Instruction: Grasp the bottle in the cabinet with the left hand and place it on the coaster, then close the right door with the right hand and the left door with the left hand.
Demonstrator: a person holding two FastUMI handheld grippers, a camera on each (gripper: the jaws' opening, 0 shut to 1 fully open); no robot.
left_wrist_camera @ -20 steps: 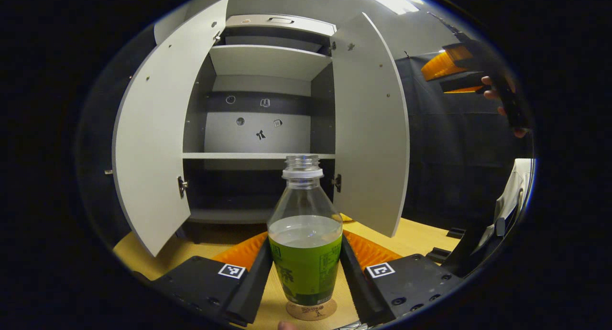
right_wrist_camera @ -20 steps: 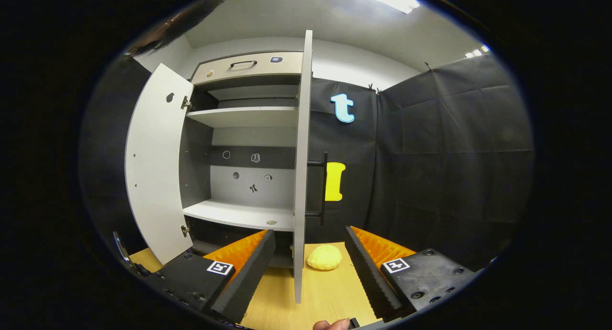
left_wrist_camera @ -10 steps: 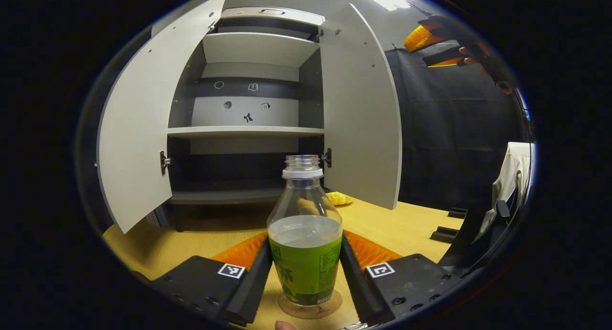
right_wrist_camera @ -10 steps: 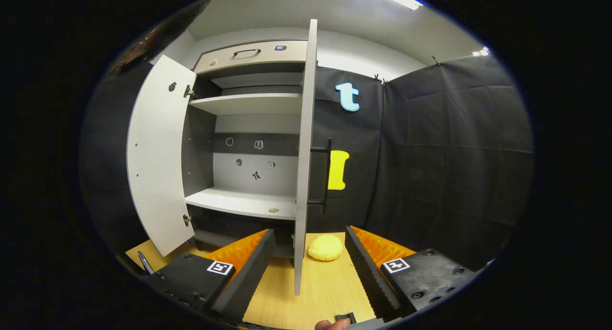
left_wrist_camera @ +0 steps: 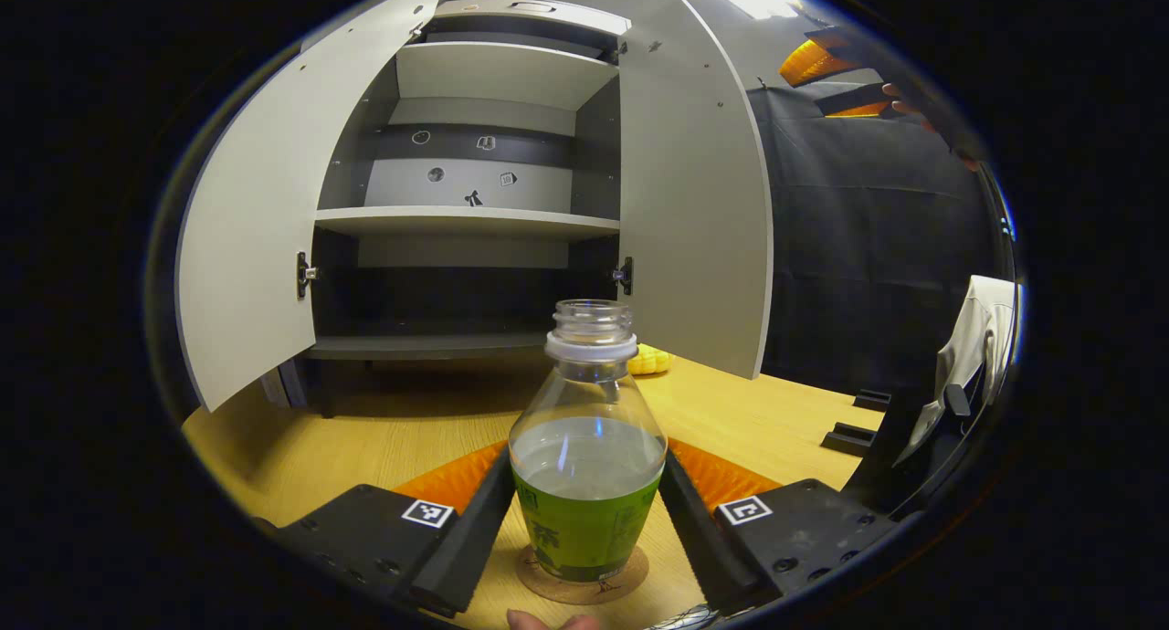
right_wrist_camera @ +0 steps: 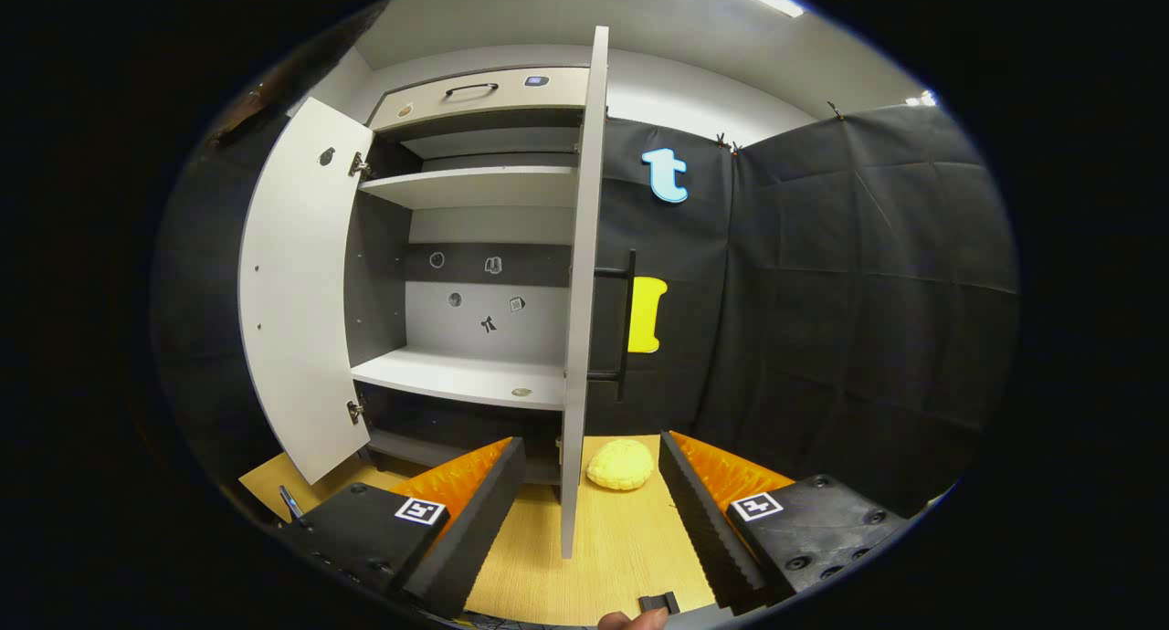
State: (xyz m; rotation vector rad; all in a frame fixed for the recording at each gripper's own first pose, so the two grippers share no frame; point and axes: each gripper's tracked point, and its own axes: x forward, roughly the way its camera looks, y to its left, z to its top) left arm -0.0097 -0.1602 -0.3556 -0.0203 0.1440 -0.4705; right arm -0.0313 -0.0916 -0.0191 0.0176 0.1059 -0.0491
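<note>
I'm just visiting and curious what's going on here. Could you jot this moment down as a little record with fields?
bottle: uncapped, part full, green label, standing on the coaster
left gripper: fingers against both sides of the bottle
right gripper: open, holding nothing, facing the right door's edge
left door: open
right door: open
cabinet shelves: no bottle on them
table: light wood, small yellow object beside the cabinet
</note>
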